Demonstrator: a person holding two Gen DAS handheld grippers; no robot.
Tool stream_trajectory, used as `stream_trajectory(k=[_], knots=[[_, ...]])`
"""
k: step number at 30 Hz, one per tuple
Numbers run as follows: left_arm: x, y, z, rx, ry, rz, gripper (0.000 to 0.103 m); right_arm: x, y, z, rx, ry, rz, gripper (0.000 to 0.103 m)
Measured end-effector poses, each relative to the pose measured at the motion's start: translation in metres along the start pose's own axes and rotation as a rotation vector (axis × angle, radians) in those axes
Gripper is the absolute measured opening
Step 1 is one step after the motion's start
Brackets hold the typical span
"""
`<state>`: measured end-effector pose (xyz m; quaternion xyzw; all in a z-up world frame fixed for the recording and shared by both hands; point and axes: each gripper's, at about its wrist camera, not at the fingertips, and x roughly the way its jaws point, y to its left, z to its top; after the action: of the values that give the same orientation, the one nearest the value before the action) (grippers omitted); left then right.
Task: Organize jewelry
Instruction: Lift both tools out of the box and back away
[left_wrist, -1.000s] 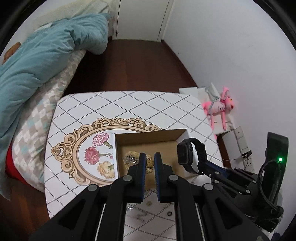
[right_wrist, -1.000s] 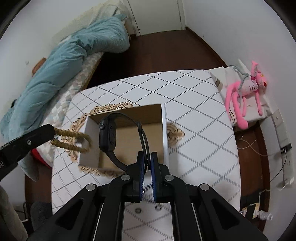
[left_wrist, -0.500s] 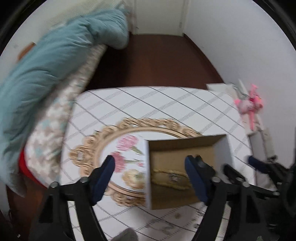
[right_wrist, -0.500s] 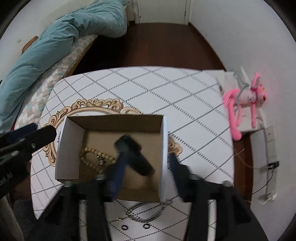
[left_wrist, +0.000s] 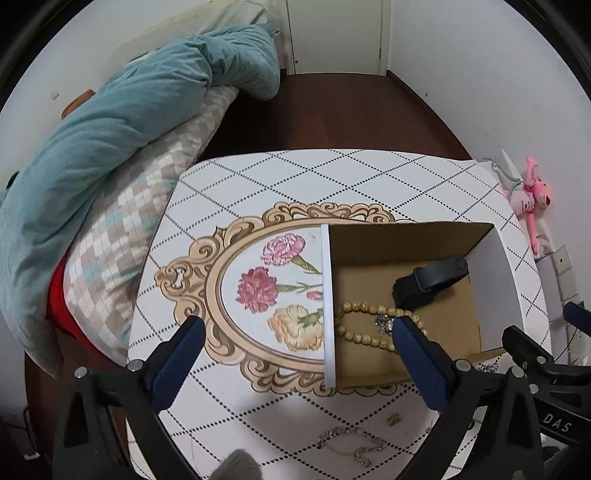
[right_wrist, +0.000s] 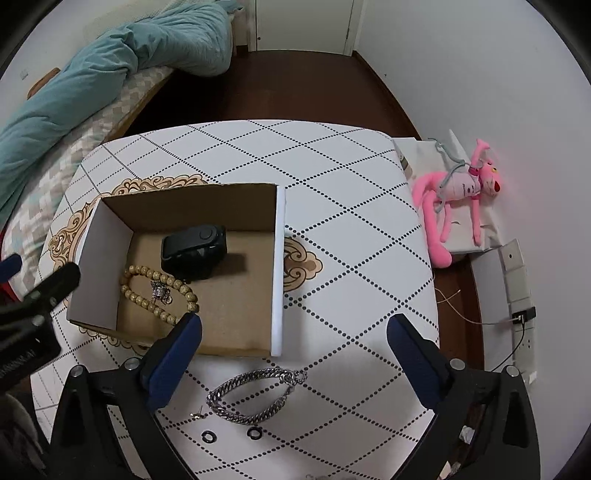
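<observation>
An open cardboard box (right_wrist: 275, 266) (left_wrist: 327, 302) stands on the patterned table. Inside lie a black smartwatch (right_wrist: 194, 249) (left_wrist: 428, 282) and a wooden bead bracelet (right_wrist: 159, 291) (left_wrist: 365, 325) with a small silver charm. A thick silver chain bracelet (right_wrist: 255, 391) and two small black rings (right_wrist: 231, 434) lie on the table in front of the box. A thin silver chain (left_wrist: 351, 445) lies near the table's front edge. My left gripper (left_wrist: 295, 354) is open and empty above the box's left wall. My right gripper (right_wrist: 293, 350) is open and empty above the chain bracelet.
A bed with a teal duvet (left_wrist: 110, 122) is at the left of the table (right_wrist: 351, 240). A pink plush toy (right_wrist: 458, 192) lies on a low white surface at the right, by the wall. Dark wood floor (right_wrist: 295, 88) and a door lie beyond.
Both grippers opened and drew back. The right let go of the smartwatch and the left let go of the bead bracelet; both now lie in the box.
</observation>
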<state>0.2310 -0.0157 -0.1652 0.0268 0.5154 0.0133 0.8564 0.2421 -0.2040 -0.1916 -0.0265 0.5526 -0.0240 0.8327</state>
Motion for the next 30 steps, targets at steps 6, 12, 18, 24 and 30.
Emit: stream_trajectory(k=[6, 12, 18, 24, 30], knots=[[-0.017, 0.0, -0.006, -0.019, -0.027, -0.012, 0.103, -0.018, -0.005, -0.008, 0.014, -0.036, -0.005, 0.101], [-0.053, -0.001, -0.014, -0.02, -0.084, -0.017, 0.103, -0.053, -0.014, -0.02, 0.029, -0.097, -0.011, 0.101], [-0.094, -0.005, -0.025, -0.008, -0.151, -0.015, 0.103, -0.099, -0.02, -0.036, 0.044, -0.183, -0.021, 0.101], [-0.128, -0.004, -0.037, -0.014, -0.187, -0.037, 0.103, -0.147, -0.024, -0.05, 0.058, -0.264, -0.026, 0.101], [-0.147, 0.002, -0.043, -0.034, -0.193, -0.047, 0.103, -0.18, -0.026, -0.063, 0.066, -0.316, -0.014, 0.101]])
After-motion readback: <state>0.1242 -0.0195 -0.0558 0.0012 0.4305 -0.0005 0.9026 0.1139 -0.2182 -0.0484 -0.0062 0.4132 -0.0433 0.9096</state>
